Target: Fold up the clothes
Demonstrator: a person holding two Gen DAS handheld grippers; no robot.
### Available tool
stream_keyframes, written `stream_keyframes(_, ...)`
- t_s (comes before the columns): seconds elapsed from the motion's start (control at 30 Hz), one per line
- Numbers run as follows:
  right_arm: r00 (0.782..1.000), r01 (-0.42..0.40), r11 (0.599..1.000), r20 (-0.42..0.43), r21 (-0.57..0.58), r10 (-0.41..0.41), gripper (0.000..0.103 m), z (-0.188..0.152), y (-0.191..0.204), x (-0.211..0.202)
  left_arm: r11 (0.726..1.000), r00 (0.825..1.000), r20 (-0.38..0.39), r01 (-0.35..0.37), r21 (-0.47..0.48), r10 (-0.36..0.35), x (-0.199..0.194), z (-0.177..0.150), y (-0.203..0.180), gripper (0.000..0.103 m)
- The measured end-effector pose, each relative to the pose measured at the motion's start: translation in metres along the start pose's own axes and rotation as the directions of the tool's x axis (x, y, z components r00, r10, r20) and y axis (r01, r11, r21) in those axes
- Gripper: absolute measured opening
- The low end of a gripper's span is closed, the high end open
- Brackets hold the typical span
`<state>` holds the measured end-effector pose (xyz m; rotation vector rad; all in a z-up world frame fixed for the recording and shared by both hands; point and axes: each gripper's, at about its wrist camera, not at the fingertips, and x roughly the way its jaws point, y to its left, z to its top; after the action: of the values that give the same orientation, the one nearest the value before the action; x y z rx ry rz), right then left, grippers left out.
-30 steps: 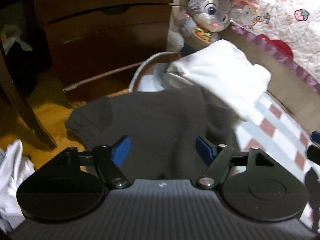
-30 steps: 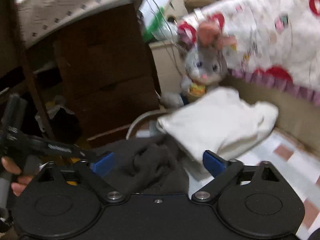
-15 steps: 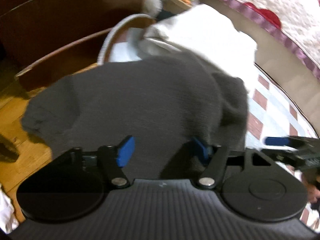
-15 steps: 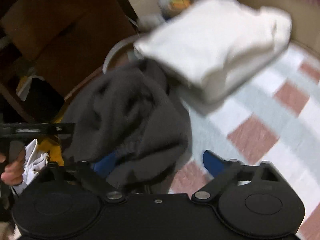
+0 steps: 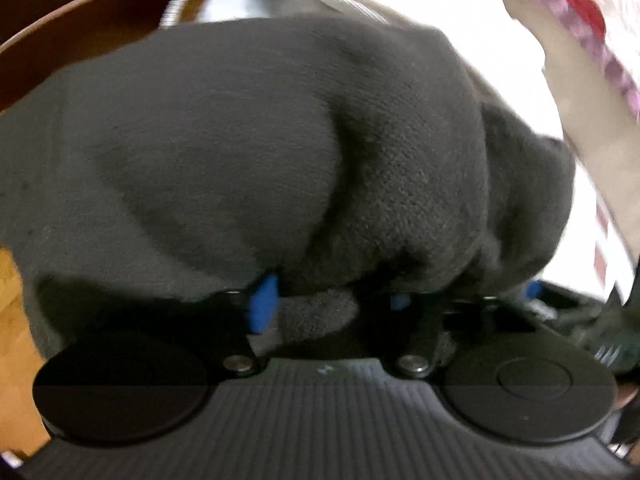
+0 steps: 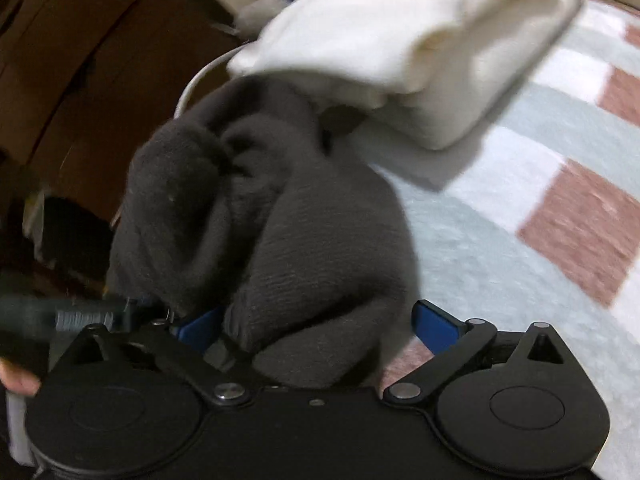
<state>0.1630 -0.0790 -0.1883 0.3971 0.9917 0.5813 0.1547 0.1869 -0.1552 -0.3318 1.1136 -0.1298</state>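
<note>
I'm closing the left claw (image 5: 328,304) on a fold of the dark grey knit sweater (image 5: 280,152), now bunched on the checked bed cover (image 6: 520,216); the right claw (image 6: 316,320) is gaping wider, straddling cloth ungripped. Fold starting.

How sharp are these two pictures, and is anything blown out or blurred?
Left wrist view: the grey knit up close is fairly sharp, the white cloth behind it is overexposed, and the edges bend from the fisheye. Right wrist view: motion blur smears the white cloth and checked sheet; the left side is dark.
</note>
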Motion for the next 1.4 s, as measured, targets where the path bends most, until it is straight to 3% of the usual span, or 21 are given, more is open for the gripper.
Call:
stream_keyframes(0.03, 1.0, -0.02, 0.999, -0.006, -0.037, 0.02, 0.089, -0.003, 0.005, 0.002, 1.0, 1.0, 0.021, -0.019, 0.013, 0.018, -0.005, -0.004, -0.002, 0.03)
stream_keyframes(0.07, 0.999, -0.037, 0.997, -0.017, -0.072, 0.036, 0.065, -0.006, 0.01, 0.003, 0.999, 0.998, 0.042, -0.037, 0.026, 0.036, -0.009, -0.007, -0.005, 0.024)
stream_keyframes(0.17, 1.0, 0.026, 0.991, -0.005, -0.133, -0.027, 0.045, -0.01, 0.031, -0.008, 0.991, 0.989, 0.12, -0.097, 0.097, 0.085, -0.024, -0.018, -0.02, 0.017)
stream_keyframes(0.27, 0.993, 0.092, 0.984, 0.083, -0.152, -0.08, 0.011, -0.004, 0.057, -0.047, 0.969, 0.968, 0.228, -0.148, 0.197, 0.102, -0.044, -0.026, -0.047, 0.014)
stream_keyframes(0.4, 0.955, 0.189, 0.96, 0.267, -0.205, -0.131, 0.01, 0.008, 0.075, -0.115, 0.96, 0.943, 0.333, -0.111, 0.256, 0.02, -0.084, -0.027, -0.077, 0.014)
stream_keyframes(0.53, 0.924, 0.233, 0.963, 0.34, -0.137, -0.176, 0.007, 0.016, 0.046, -0.159, 0.937, 0.896, 0.427, -0.247, 0.247, 0.123, -0.099, -0.03, -0.096, 0.017)
stream_keyframes(0.57, 0.92, 0.243, 0.963, 0.343, -0.121, -0.189, 0.007, 0.014, 0.038, -0.165, 0.942, 0.899, 0.414, -0.251, 0.223, 0.142, -0.096, -0.028, -0.094, 0.02)
stream_keyframes(0.63, 0.939, 0.21, 0.971, 0.3, -0.112, -0.169, 0.007, 0.009, 0.024, -0.164, 0.957, 0.916, 0.375, -0.228, 0.182, 0.147, -0.094, -0.029, -0.087, 0.03)
stream_keyframes(0.7, 0.953, 0.163, 0.98, 0.276, -0.11, -0.128, 0.013, -0.003, 0.011, -0.162, 0.964, 0.929, 0.337, -0.214, 0.156, 0.152, -0.082, -0.025, -0.077, 0.059)
stream_keyframes(0.73, 0.959, 0.14, 0.984, 0.263, -0.114, -0.106, 0.014, -0.007, 0.007, -0.158, 0.963, 0.932, 0.324, -0.22, 0.156, 0.161, -0.074, -0.023, -0.073, 0.06)
stream_keyframes(0.77, 0.964, 0.12, 0.985, 0.253, -0.12, -0.087, 0.023, -0.006, 0.006, -0.148, 0.955, 0.931, 0.32, -0.24, 0.172, 0.176, -0.067, -0.024, -0.072, 0.062)
stream_keyframes(0.8, 0.965, 0.11, 0.987, 0.248, -0.115, -0.078, 0.049, -0.006, 0.004, -0.14, 0.946, 0.927, 0.32, -0.265, 0.186, 0.196, -0.058, -0.022, -0.07, 0.069)
stream_keyframes(0.87, 0.966, 0.115, 0.99, 0.243, -0.085, -0.092, 0.071, -0.007, -0.004, -0.127, 0.931, 0.921, 0.318, -0.298, 0.21, 0.223, -0.046, -0.016, -0.07, 0.081)
stream_keyframes(0.9, 0.966, 0.121, 0.99, 0.239, -0.068, -0.101, 0.075, -0.007, -0.008, -0.12, 0.924, 0.919, 0.316, -0.311, 0.221, 0.234, -0.041, -0.015, -0.07, 0.085)
stream_keyframes(1.07, 0.96, 0.205, 0.979, 0.197, -0.004, -0.2, 0.077, 0.007, -0.038, -0.077, 0.943, 0.944, 0.288, -0.236, 0.235, 0.164, -0.022, -0.001, -0.068, 0.103)
stream_keyframes(1.17, 0.954, 0.233, 0.972, 0.186, 0.041, -0.237, 0.077, 0.01, -0.059, -0.065, 0.934, 0.93, 0.312, -0.272, 0.231, 0.194, -0.01, 0.003, -0.066, 0.103)
stream_keyframes(1.2, 0.959, 0.224, 0.973, 0.167, 0.051, -0.23, 0.077, 0.012, -0.065, -0.06, 0.928, 0.923, 0.322, -0.29, 0.232, 0.209, -0.007, 0.004, -0.066, 0.093)
stream_keyframes(1.23, 0.963, 0.216, 0.975, 0.152, 0.05, -0.221, 0.077, 0.014, -0.068, -0.054, 0.916, 0.909, 0.348, -0.322, 0.239, 0.229, -0.006, 0.003, -0.068, 0.082)
stream_keyframes(1.3, 0.965, 0.201, 0.98, 0.17, 0.008, -0.199, 0.072, 0.011, -0.061, -0.05, 0.862, 0.847, 0.449, -0.431, 0.267, 0.284, -0.014, -0.006, -0.075, 0.022)
stream_keyframes(1.33, 0.967, 0.177, 0.984, 0.186, -0.018, -0.171, 0.071, 0.008, -0.055, -0.05, 0.829, 0.808, 0.498, -0.489, 0.27, 0.314, -0.021, -0.01, -0.079, 0.015)
stream_keyframes(1.4, 0.973, 0.13, 0.99, 0.198, -0.053, -0.118, 0.071, 0.006, -0.045, -0.049, 0.761, 0.721, 0.592, -0.594, 0.26, 0.36, -0.037, -0.017, -0.086, 0.014)
